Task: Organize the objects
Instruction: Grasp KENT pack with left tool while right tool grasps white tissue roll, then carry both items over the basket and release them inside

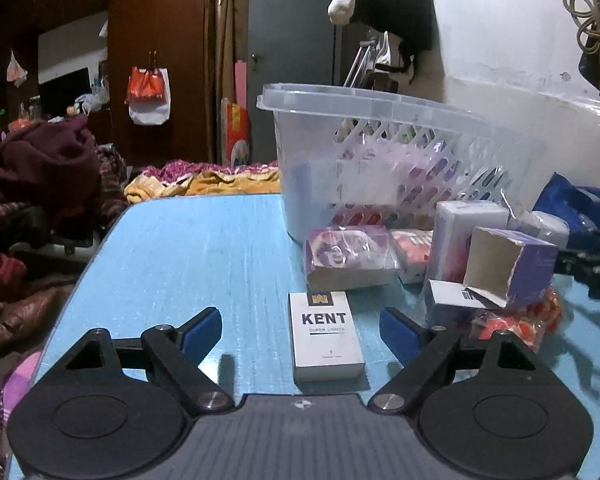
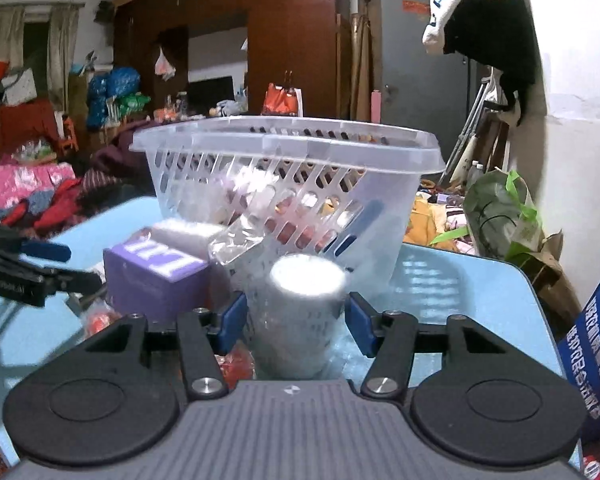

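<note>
A white Kent cigarette pack [image 1: 324,336] lies flat on the blue table [image 1: 204,248], between the open fingers of my left gripper [image 1: 302,326], which touch nothing. A clear plastic basket [image 1: 364,152] stands behind with packets inside. Purple boxes [image 1: 512,268] and wrapped packets [image 1: 348,256] lie in front of it. In the right wrist view, a pale wrapped roll [image 2: 300,312] stands between the open fingers of my right gripper [image 2: 296,322], with small gaps on both sides. The basket [image 2: 292,184] is just behind it, a purple box [image 2: 156,280] to its left.
A blue bag [image 2: 596,352] stands at the right of the table [image 2: 468,280]. A red-orange packet [image 1: 516,324] lies by the purple boxes. The left gripper [image 2: 28,268] shows at the left of the right wrist view. Clothes and bags crowd the room around the table.
</note>
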